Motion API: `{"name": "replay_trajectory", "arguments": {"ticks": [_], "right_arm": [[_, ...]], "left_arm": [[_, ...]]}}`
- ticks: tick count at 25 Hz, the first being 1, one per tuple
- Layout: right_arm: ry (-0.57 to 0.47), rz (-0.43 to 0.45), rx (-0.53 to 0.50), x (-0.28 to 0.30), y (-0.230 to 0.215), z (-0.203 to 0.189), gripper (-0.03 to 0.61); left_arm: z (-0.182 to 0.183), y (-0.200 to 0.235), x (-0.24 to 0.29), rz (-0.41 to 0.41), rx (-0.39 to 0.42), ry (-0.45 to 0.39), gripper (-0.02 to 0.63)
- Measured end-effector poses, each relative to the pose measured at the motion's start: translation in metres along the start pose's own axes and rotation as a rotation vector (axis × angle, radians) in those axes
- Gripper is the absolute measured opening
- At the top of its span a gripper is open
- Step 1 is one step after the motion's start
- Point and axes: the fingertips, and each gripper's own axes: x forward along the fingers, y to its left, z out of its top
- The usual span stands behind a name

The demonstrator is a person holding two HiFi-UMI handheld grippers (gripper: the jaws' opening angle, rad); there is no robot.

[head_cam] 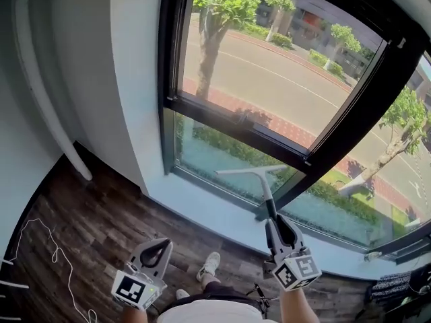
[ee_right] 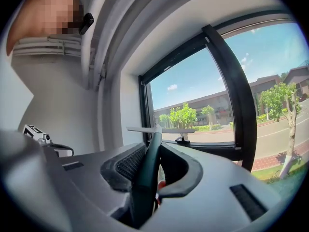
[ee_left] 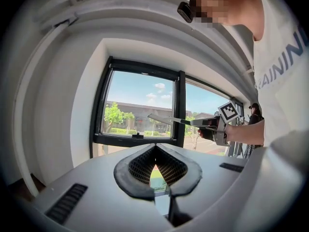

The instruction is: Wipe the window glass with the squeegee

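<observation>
**Item: squeegee** (head_cam: 250,171). Its dark handle is clamped between the jaws of the right gripper (head_cam: 275,222). The pale blade lies roughly level, in front of the lower pane of the window glass (head_cam: 213,159), close to the black frame (head_cam: 350,123).

**Item: left gripper** (head_cam: 160,245). It is held low over the wooden floor (head_cam: 87,227). The jaw tips are together with nothing between them.

**Step in hand (judged):** bringing the blade to the glass.

**Handling advice:**
- Seat the whole edge flat against the pane before drawing.
- Keep even pressure and the handle tilted.
- Pull in one straight pass that stops short of the frame.

**Not determinable:**
- The blade appears to be off the glass, but no view shows the gap plainly.
- The rubber edge cannot be made out.
- The window's far right is cut off.
</observation>
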Motion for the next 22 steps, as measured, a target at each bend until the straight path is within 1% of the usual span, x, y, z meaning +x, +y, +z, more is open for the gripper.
{"name": "replay_trajectory", "arguments": {"ticks": [3, 6, 11, 13, 15, 18, 22], "right_arm": [[-0.03, -0.035, -0.012, 0.029, -0.034, 0.009, 0.1], [-0.056, -0.093, -0.029, 0.052, -0.082, 0.011, 0.1], [-0.079, -0.197, 0.034, 0.079, -0.167, 0.015, 0.1], [-0.084, -0.226, 0.041, 0.09, -0.191, 0.021, 0.1], [-0.09, -0.239, 0.042, 0.101, -0.207, 0.025, 0.1], [-0.092, -0.252, 0.038, 0.112, -0.219, 0.028, 0.1], [-0.097, -0.288, 0.022, 0.122, -0.225, 0.03, 0.1]], "left_arm": [[0.013, 0.015, 0.047, -0.028, 0.004, -0.005, 0.015], [0.016, 0.029, 0.107, -0.052, 0.019, 0.014, 0.015], [0.045, 0.045, 0.204, -0.095, 0.078, -0.003, 0.015], [0.056, 0.051, 0.234, -0.109, 0.08, -0.012, 0.015], [0.063, 0.058, 0.258, -0.121, 0.069, -0.015, 0.015], [0.066, 0.065, 0.287, -0.149, 0.064, -0.009, 0.015], [0.069, 0.07, 0.323, -0.231, 0.057, -0.003, 0.015]]}}
